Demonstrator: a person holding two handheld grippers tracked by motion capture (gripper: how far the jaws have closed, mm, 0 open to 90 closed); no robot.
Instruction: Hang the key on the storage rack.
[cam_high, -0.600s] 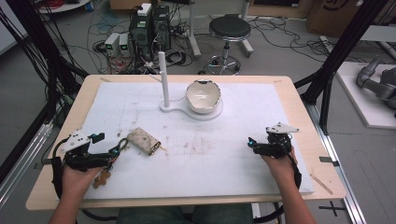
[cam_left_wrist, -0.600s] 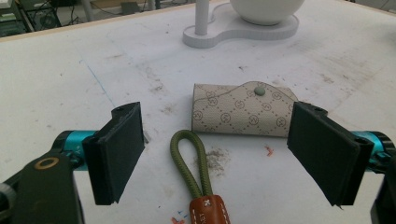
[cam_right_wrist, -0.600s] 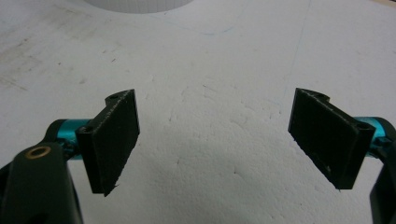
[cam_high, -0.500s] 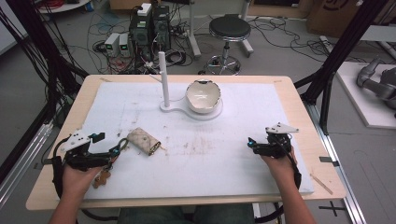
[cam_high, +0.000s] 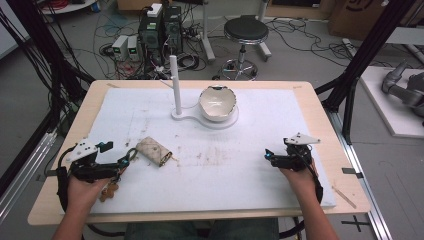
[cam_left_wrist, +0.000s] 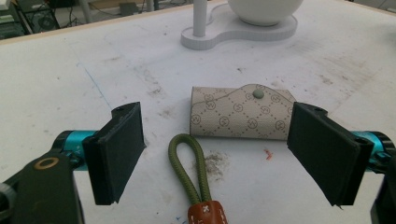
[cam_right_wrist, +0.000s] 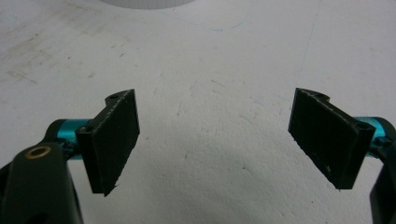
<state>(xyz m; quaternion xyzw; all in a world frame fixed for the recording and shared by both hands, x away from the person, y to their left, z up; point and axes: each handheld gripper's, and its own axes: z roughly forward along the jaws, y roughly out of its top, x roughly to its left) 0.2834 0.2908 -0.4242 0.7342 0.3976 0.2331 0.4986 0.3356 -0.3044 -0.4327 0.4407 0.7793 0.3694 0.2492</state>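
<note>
My left hand-held gripper (cam_left_wrist: 215, 154) sits jaws apart at the table's (cam_high: 310, 105) 8 o'clock, olive cord loop (cam_left_wrist: 187, 163) between them, patterned key pouch (cam_left_wrist: 240, 112) just beyond. My right hand-held gripper (cam_right_wrist: 215, 140) at 4 o'clock is spread too, holding nothing.

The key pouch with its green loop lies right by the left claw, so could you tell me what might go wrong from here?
1. The left claw is open astride the green loop; closing there would likely catch the cord and drag the pouch rather than grip it.
2. A pull toward the stand could knock its bowl.
3. The right claw, also open, sits far off and can't steady anything.
</note>
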